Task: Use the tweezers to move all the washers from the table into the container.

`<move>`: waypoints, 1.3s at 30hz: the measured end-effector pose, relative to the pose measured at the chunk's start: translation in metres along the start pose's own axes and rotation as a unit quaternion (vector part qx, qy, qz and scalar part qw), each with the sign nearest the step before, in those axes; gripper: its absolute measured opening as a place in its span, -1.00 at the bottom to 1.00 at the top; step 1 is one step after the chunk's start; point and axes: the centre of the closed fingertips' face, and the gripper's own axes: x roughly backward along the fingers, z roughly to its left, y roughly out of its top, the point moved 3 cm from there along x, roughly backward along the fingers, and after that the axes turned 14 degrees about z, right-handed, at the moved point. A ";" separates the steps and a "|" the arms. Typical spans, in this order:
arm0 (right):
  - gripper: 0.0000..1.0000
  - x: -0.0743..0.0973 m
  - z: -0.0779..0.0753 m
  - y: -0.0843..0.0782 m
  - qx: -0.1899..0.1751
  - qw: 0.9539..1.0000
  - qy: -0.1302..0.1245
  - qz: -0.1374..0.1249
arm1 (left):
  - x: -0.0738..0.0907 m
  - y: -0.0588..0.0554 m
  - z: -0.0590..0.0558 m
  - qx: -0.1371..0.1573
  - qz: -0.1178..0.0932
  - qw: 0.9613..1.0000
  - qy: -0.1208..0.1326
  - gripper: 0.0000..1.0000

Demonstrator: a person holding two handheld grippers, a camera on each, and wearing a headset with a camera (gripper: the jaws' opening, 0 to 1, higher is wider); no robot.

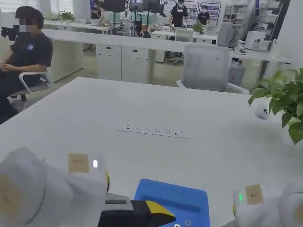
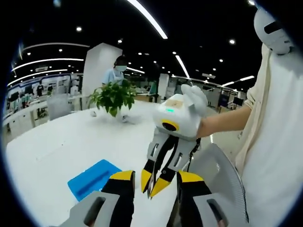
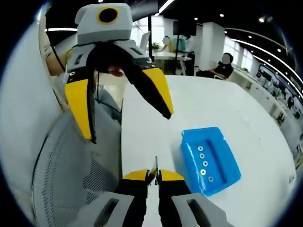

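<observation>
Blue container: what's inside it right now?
Five washers lie in a row inside the blue container, per the right gripper view. In the head view the left tool covers its near-left corner, hiding that part.

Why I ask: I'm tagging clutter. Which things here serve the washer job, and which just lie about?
Job: tweezers in the shut right gripper; washers; blue container.
Lying about: potted plant; small white object; office chair.

The scene is lit brightly and evenly by ceiling strip lights (image 2: 147,19). The head view's near foreground is rendered blurred, and lines are bent toward both gripper views' edges.
</observation>
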 end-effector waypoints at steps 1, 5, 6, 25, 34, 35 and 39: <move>-0.93 0.000 0.003 -0.002 0.005 1.000 -0.003 0.005 | -0.005 -0.001 -0.002 -0.013 0.010 1.000 -0.012 -0.40; -0.93 -0.002 0.010 -0.008 0.029 0.999 -0.015 0.025 | -0.019 -0.003 -0.009 -0.042 0.029 0.998 -0.043 -0.53; -0.93 -0.003 0.012 -0.009 0.037 0.999 -0.019 0.033 | -0.023 -0.003 -0.011 -0.052 0.036 0.997 -0.050 -0.57; -0.92 -0.013 -0.001 -0.030 -0.005 0.997 -0.047 0.063 | -0.046 -0.011 0.003 -0.112 0.071 0.984 -0.118 -1.00; -0.90 -0.039 -0.007 -0.037 -0.013 0.997 -0.041 0.063 | -0.048 -0.043 0.021 -0.118 0.133 0.979 -0.102 -1.00; -0.90 -0.042 -0.007 -0.037 -0.011 0.997 -0.037 0.063 | -0.048 -0.047 0.021 -0.119 0.137 0.978 -0.101 -1.00; -0.90 -0.053 -0.005 -0.040 -0.001 0.998 -0.028 0.064 | -0.050 -0.060 0.022 -0.119 0.152 0.977 -0.092 -1.00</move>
